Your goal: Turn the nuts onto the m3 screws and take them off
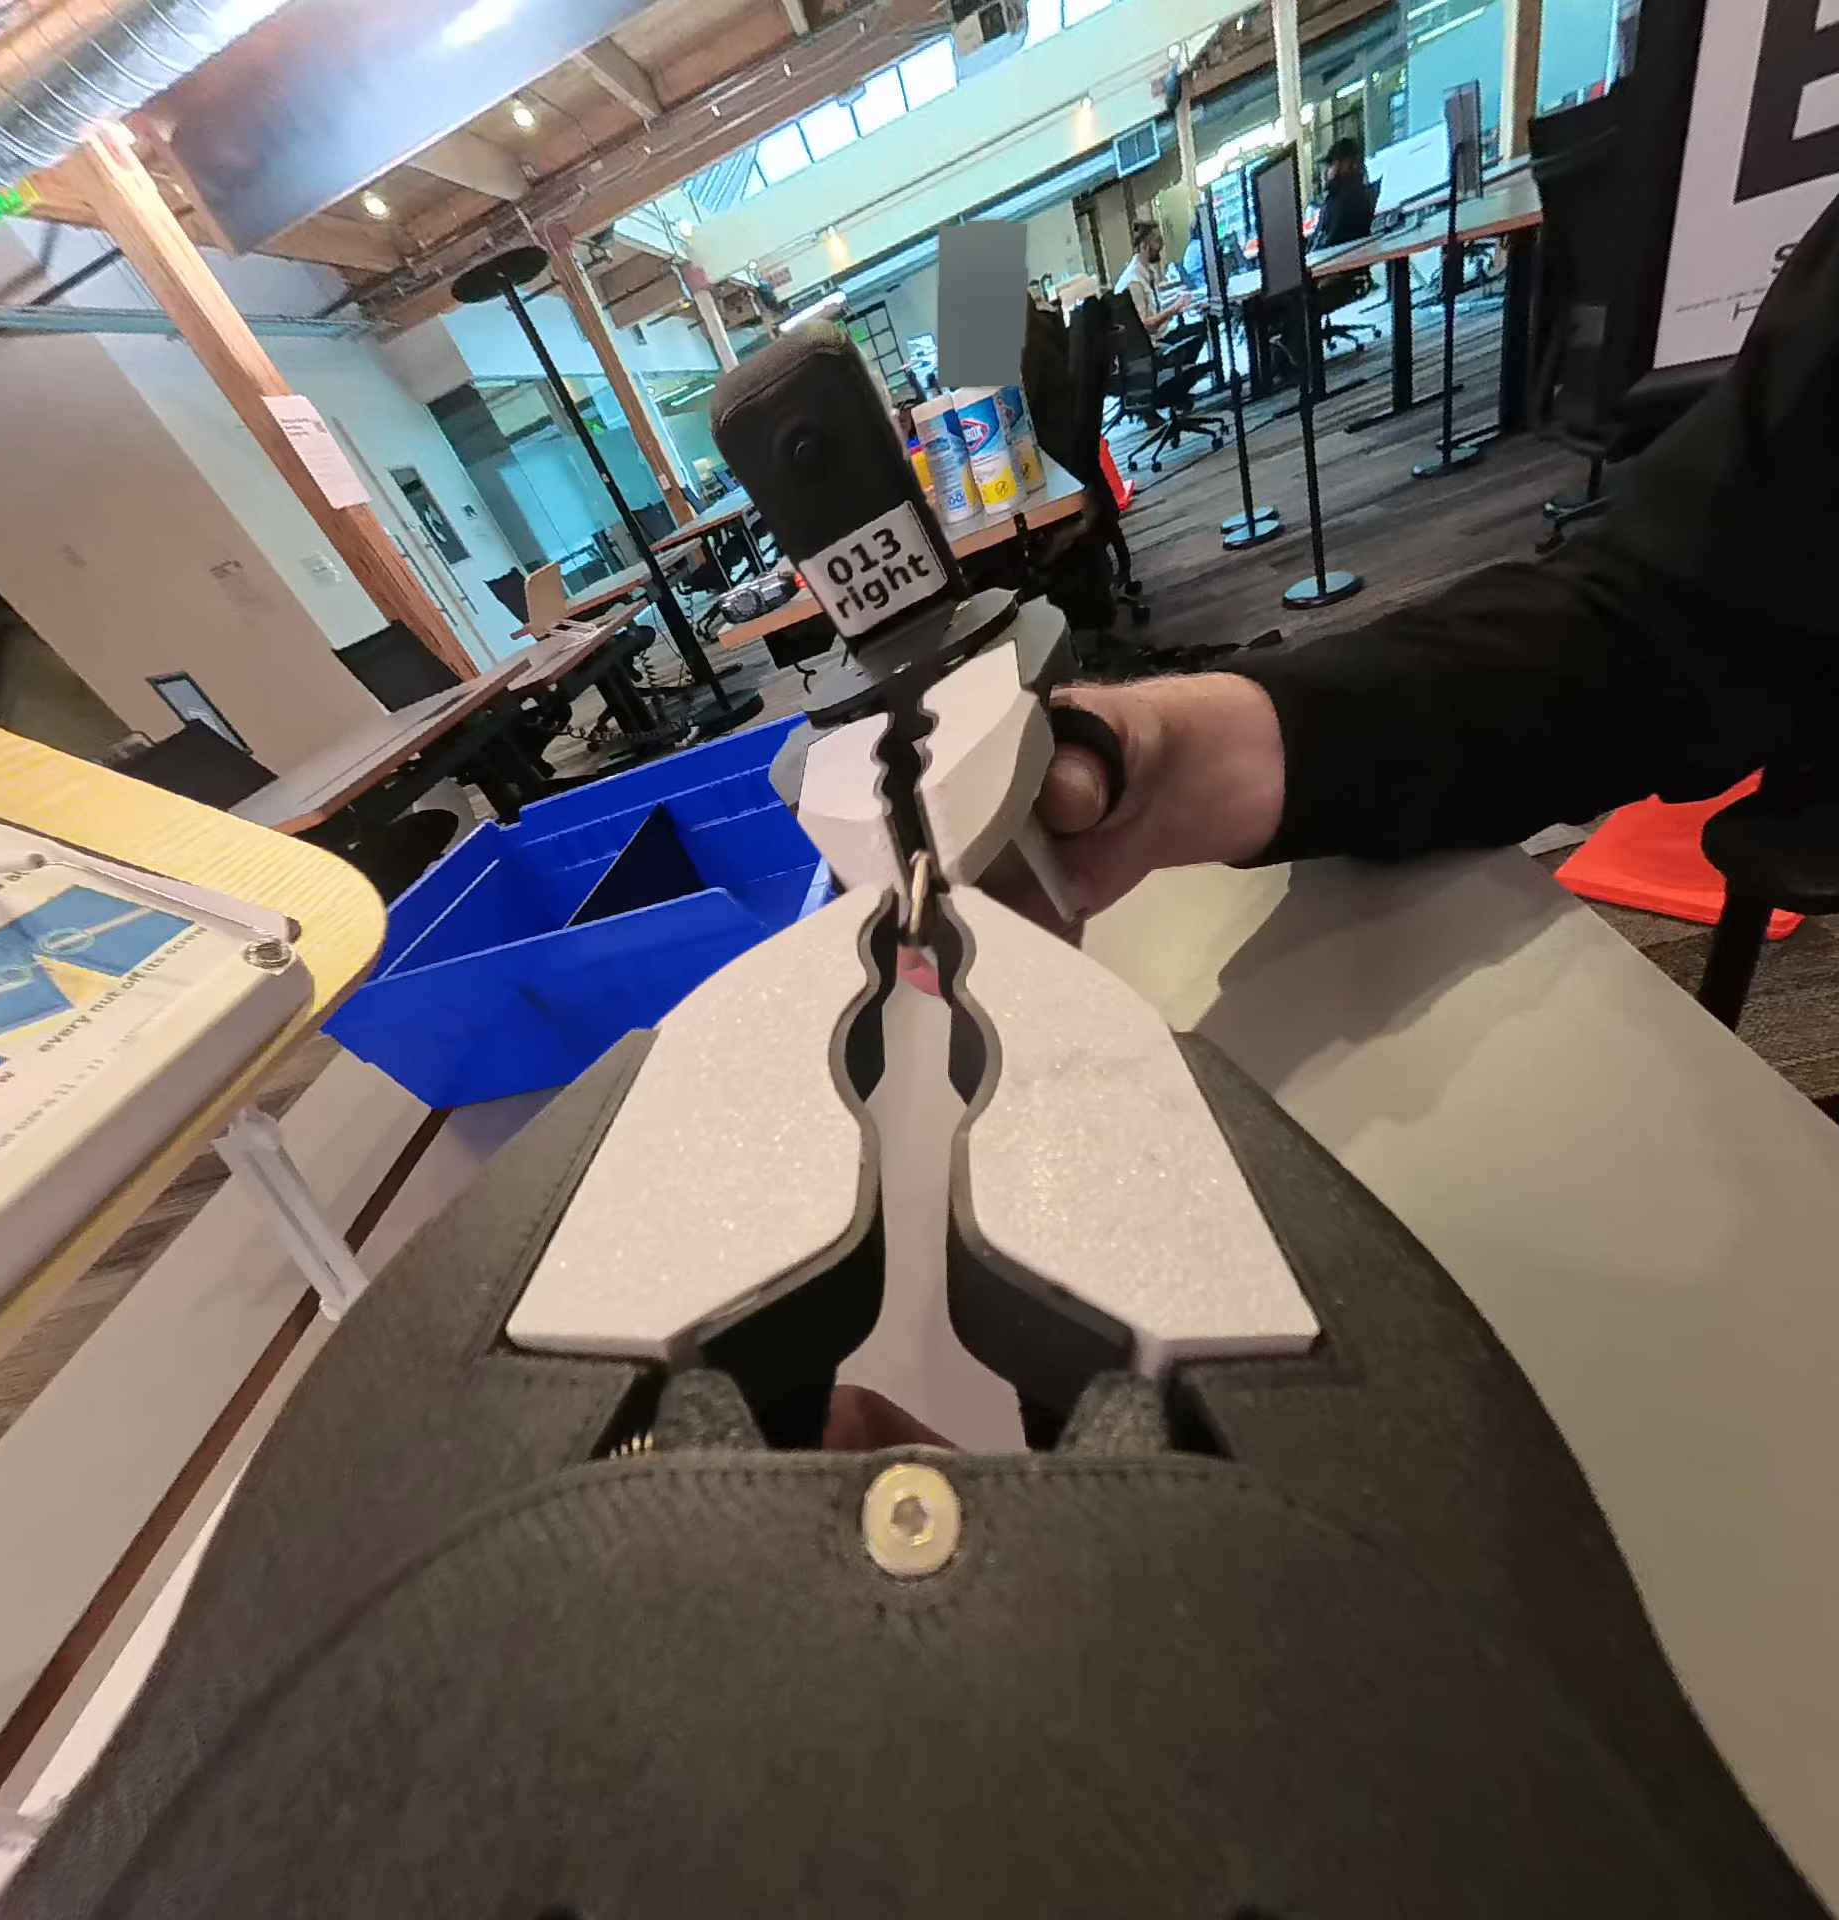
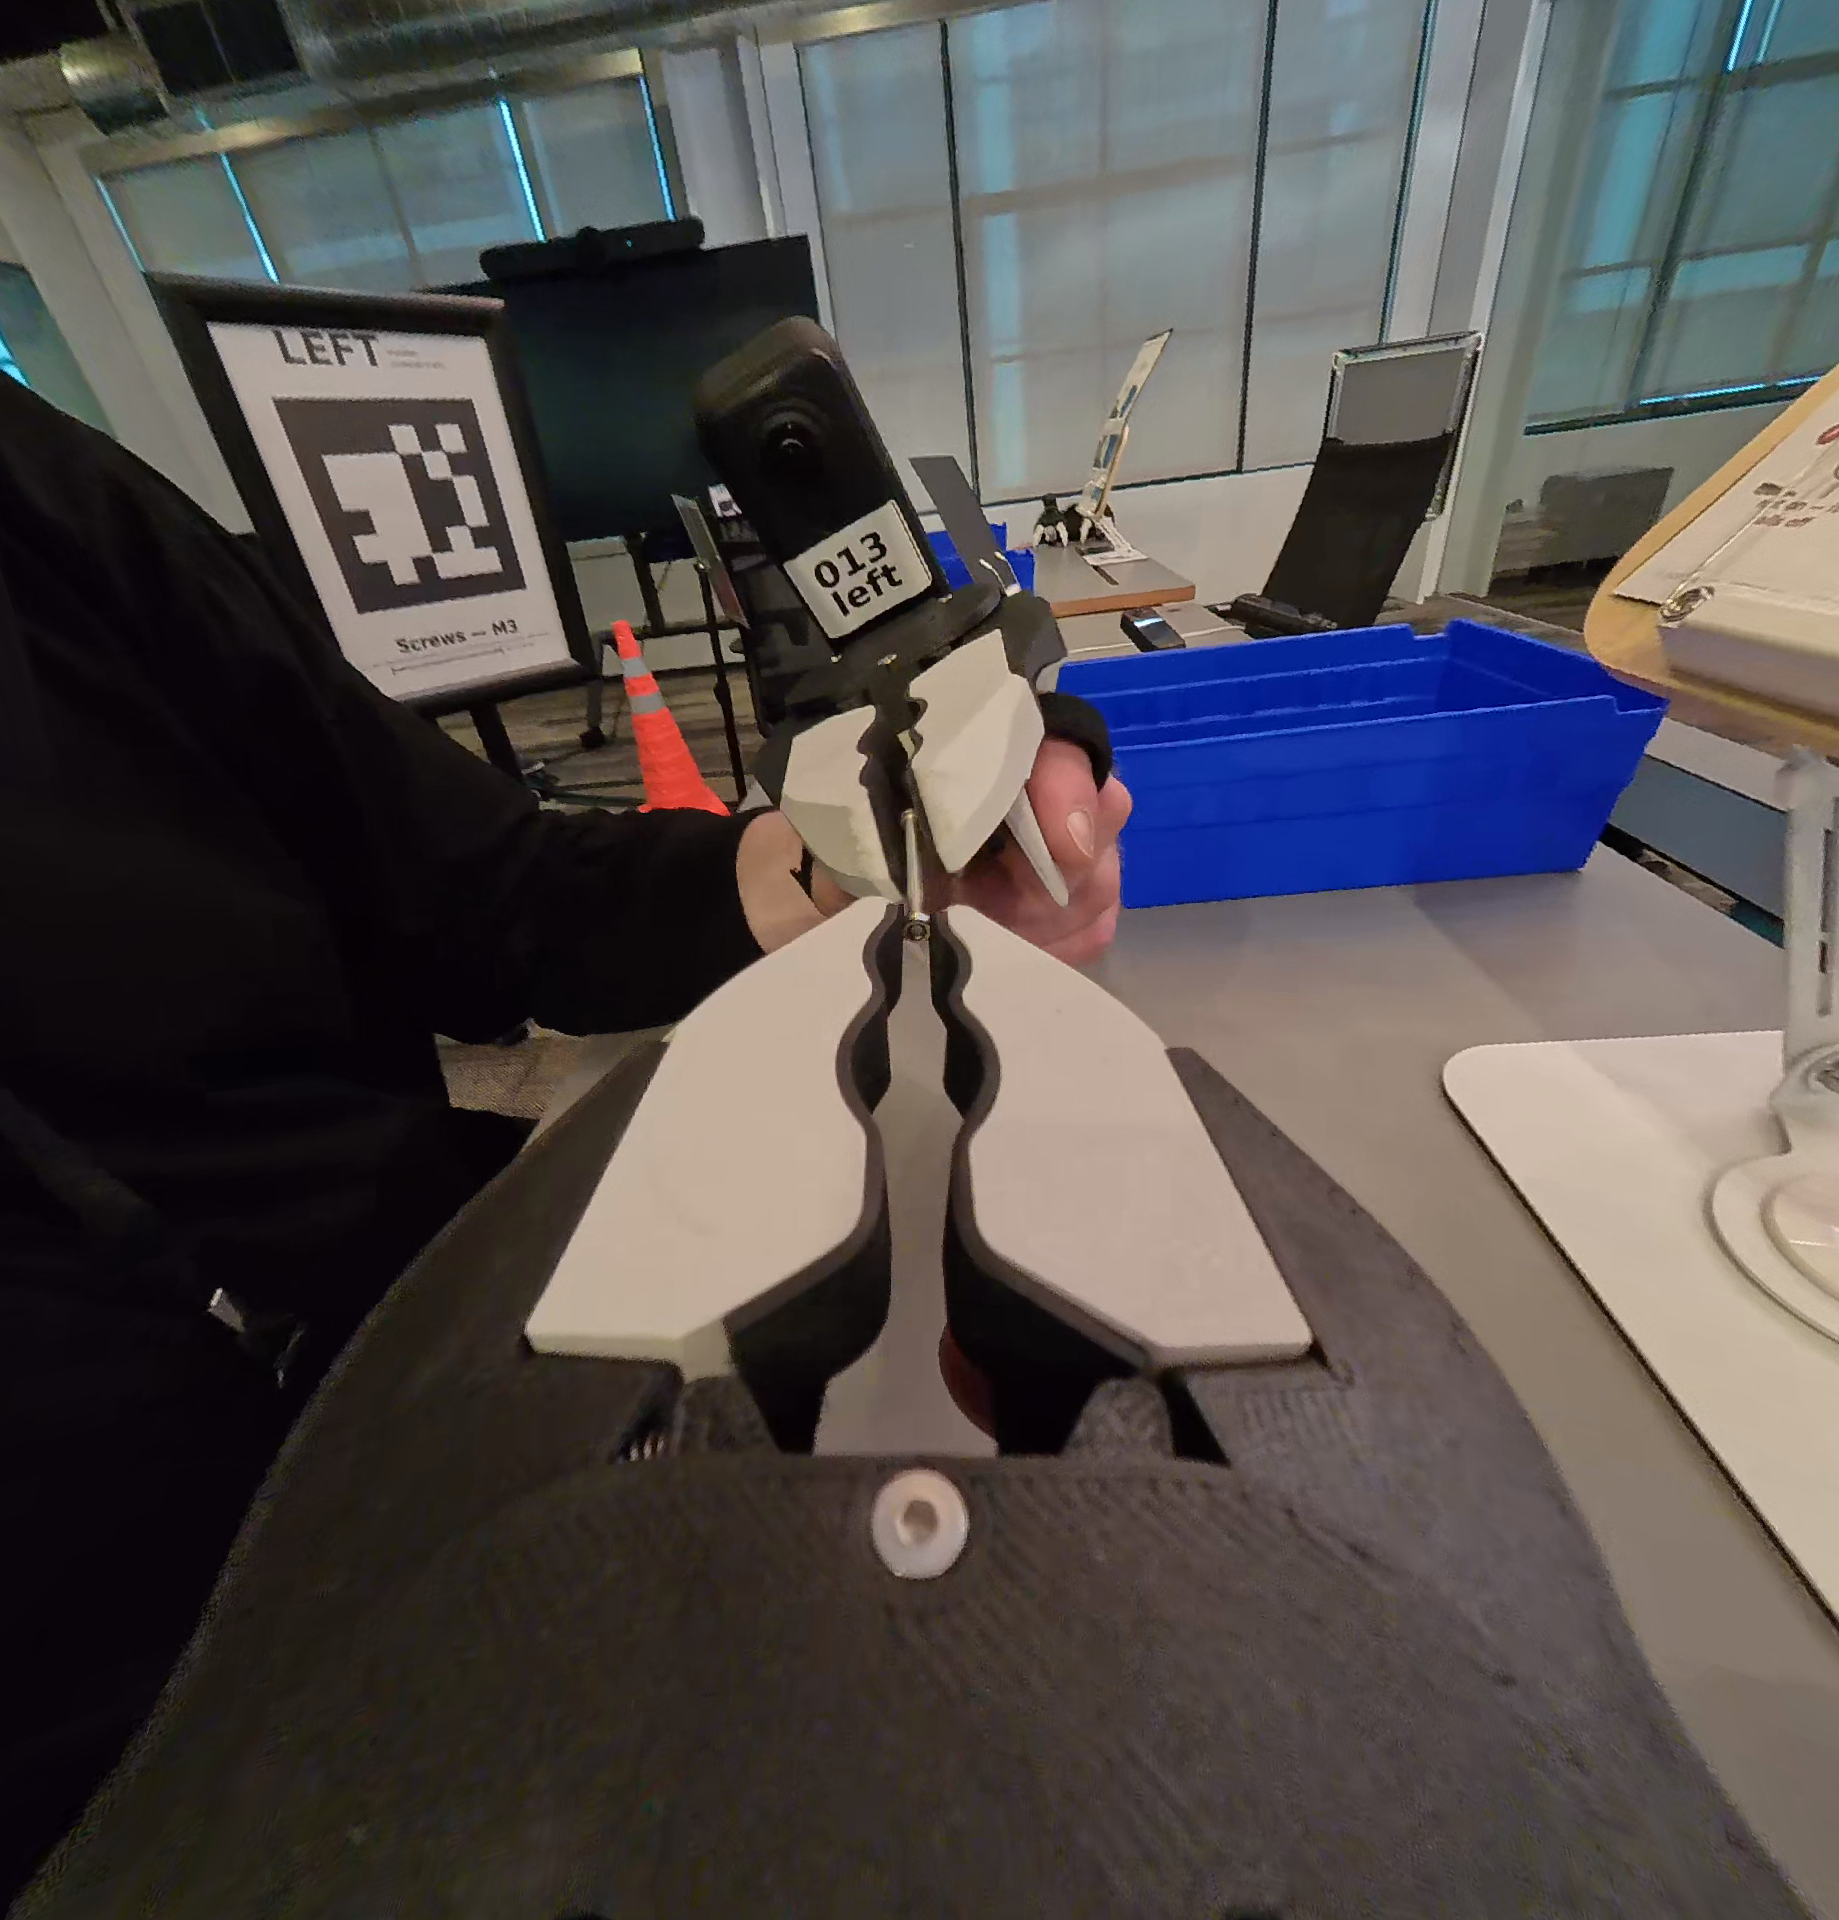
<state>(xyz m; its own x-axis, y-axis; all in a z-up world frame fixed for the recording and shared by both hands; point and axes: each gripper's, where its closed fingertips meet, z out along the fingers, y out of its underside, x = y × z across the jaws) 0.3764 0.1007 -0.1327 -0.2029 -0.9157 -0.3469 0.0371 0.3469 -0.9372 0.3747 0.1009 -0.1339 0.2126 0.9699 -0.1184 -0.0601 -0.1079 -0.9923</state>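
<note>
Both grippers meet tip to tip above the grey table (image 2: pixel 1310 997). My left gripper (image 1: pixel 915 935) is shut on a thin silver M3 screw (image 2: pixel 909 862). In the right wrist view the screw's shaft sticks out of the left gripper (image 2: pixel 899 831) towards me. My right gripper (image 2: pixel 917 930) is shut on a small silver nut (image 2: pixel 917 927) at the end of the screw. In the left wrist view the right gripper (image 1: pixel 920 868) faces me, and the nut (image 1: pixel 920 891) shows as a small metal piece between its tips. A hand in a black sleeve holds each gripper.
A blue bin (image 1: pixel 541 966) with dividers stands on the table beyond the grippers; it also shows in the right wrist view (image 2: pixel 1362 790). An instruction board (image 2: pixel 1777 582) sits on a white stand with a flat base (image 2: pixel 1621 1195). Orange cones (image 2: pixel 655 727) stand on the floor.
</note>
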